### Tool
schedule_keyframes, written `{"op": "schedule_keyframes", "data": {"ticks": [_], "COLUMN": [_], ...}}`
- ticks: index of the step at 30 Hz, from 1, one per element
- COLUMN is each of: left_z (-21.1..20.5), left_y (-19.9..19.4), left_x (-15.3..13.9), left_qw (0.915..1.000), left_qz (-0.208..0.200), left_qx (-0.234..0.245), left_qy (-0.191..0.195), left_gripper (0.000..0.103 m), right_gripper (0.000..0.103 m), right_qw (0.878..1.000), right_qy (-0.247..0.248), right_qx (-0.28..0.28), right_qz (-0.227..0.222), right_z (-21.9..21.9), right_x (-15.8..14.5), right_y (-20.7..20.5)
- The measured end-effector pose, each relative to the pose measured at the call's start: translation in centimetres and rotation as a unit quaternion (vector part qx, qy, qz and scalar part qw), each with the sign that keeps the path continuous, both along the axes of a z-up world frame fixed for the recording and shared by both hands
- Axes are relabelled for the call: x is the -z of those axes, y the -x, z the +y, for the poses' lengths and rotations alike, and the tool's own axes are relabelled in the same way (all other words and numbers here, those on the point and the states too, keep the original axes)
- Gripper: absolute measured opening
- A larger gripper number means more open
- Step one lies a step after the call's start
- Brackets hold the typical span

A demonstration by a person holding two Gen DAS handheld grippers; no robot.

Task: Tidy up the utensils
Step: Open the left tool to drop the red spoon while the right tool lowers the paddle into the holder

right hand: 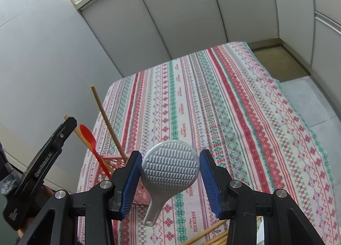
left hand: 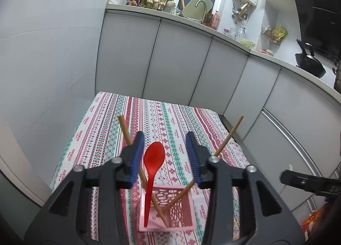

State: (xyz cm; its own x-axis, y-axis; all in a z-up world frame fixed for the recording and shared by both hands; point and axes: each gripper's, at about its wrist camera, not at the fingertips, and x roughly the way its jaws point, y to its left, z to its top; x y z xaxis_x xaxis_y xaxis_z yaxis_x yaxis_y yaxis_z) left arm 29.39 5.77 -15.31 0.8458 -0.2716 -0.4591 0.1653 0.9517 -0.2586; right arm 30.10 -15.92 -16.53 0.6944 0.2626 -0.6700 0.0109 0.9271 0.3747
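Spoon point(left hand: 153, 167) stands in the pink basket point(left hand: 183, 226) with two chopsticks point(left hand: 227, 141), and our left tool point(left hand: 165, 157) hangs open around it, pads clear. Our right tool point(right hand: 170, 172) brackets the grey paddle point(right hand: 170, 165); we cannot tell if it grips. More chopsticks point(right hand: 210, 235) lie on the surface point(right hand: 245, 117).

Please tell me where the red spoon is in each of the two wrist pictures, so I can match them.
Left wrist view: the red spoon stands low in the centre, between the left hand-held gripper's open blue pads.
Right wrist view: the red spoon is at the lower left, bowl end up.
Shared landmark: the pink basket that holds it, on the striped tablecloth.
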Motion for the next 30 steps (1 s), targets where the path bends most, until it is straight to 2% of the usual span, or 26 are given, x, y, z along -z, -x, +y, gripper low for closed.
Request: {"op": "schedule_keyframes", "data": {"ticks": [2, 6, 9, 12, 15, 18, 23, 30], "left_z": [0.4, 2.2, 3.4, 4.2, 4.4, 4.8, 5.8, 6.1], "left_y": [0.4, 1.4, 2.0, 2.1, 2.0, 1.7, 1.3, 1.1], "left_x": [-0.5, -1.5, -1.4, -0.7, 0.6, 2.3, 4.4, 5.1], "left_qw": [0.9999, 0.9973, 0.9922, 0.9844, 0.9727, 0.962, 0.9519, 0.9483], "left_qz": [0.009, 0.064, 0.109, 0.155, 0.196, 0.232, 0.271, 0.285], "left_qx": [-0.004, -0.03, -0.05, -0.052, -0.045, -0.046, -0.045, -0.038], "left_qy": [-0.007, -0.02, -0.034, -0.065, -0.116, -0.137, -0.136, -0.135], "left_gripper": [0.05, 0.057, 0.065, 0.07, 0.074, 0.075, 0.075, 0.075], "right_gripper": [0.049, 0.049, 0.049, 0.049, 0.049, 0.049, 0.049, 0.049], "right_qw": [1.0, 1.0, 0.999, 0.997, 0.995, 0.992, 0.985, 0.981], "right_qy": [0.003, 0.008, 0.018, 0.032, 0.051, 0.077, 0.136, 0.16], "right_qx": [-0.003, -0.009, -0.015, -0.025, -0.037, -0.051, -0.071, -0.084], "right_qz": [-0.01, -0.028, -0.046, -0.061, -0.072, -0.082, -0.081, -0.066], "right_z": [0.6, 2.1, 3.4, 5.1, 7.2, 9.5, 12.8, 14.6], "right_x": [-0.2, -0.5, -0.8, -1.2, -1.2, -0.8, 0.7, 2.9], "right_y": [-0.2, -0.8, -1.2, -1.7, -2.3, -2.9, -4.0, -5.2]}}
